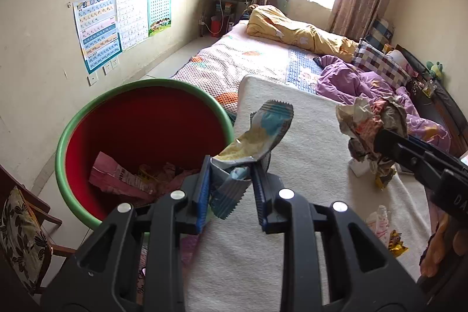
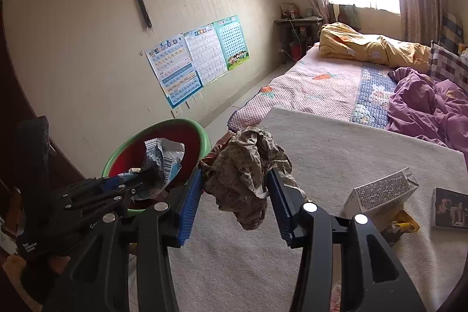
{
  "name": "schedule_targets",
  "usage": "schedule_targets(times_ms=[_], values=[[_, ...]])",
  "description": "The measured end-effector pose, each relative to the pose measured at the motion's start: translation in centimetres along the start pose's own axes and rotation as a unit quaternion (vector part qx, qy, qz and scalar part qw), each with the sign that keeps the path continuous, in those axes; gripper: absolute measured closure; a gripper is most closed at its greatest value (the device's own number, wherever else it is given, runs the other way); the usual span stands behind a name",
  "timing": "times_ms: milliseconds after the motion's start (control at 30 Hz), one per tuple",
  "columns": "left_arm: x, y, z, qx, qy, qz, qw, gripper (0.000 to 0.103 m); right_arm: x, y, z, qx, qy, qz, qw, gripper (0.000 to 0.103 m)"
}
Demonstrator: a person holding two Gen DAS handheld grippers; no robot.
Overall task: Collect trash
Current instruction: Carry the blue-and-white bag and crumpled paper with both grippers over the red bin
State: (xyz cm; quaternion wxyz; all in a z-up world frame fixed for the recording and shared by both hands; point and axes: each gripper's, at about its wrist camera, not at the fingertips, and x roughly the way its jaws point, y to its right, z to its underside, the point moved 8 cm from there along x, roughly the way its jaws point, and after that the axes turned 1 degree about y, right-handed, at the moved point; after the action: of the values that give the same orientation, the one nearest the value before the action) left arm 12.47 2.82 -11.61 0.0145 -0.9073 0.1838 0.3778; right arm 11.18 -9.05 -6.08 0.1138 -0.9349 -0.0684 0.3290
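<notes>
My left gripper (image 1: 231,180) is shut on a silver, blue and yellow snack wrapper (image 1: 257,136), held over the bed's near edge just right of a red basin with a green rim (image 1: 87,113). The basin holds pink and yellow wrappers (image 1: 117,177). My right gripper (image 2: 235,189) is shut on a crumpled brownish paper wad (image 2: 245,165) above the white blanket (image 2: 351,154). In the left wrist view that wad (image 1: 368,125) hangs at the right, clamped by the right gripper (image 1: 389,142). In the right wrist view the left gripper (image 2: 140,180) with its wrapper (image 2: 163,160) is in front of the basin (image 2: 201,133).
On the blanket lie a white perforated box (image 2: 383,192), a yellow wrapper (image 2: 406,224) and a dark booklet (image 2: 450,208). Small wrappers (image 1: 386,227) lie near the bed's right edge. A chair with a patterned cushion (image 1: 20,236) stands left of the basin. Purple and yellow quilts (image 1: 359,78) lie farther back.
</notes>
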Motion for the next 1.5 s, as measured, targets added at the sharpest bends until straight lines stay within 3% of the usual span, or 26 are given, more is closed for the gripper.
schedule_targets(times_ms=[567,1500], values=[[1.1,-6.1,-0.3,-0.008,-0.013,-0.012,0.9998,0.078,3.9,-4.1,0.4,-0.009,-0.020,-0.004,1.000,0.058],[2.7,-9.1,-0.4,0.007,-0.025,-0.013,0.9996,0.077,7.1,-7.5,-0.3,-0.012,-0.025,-0.008,1.000,0.057]])
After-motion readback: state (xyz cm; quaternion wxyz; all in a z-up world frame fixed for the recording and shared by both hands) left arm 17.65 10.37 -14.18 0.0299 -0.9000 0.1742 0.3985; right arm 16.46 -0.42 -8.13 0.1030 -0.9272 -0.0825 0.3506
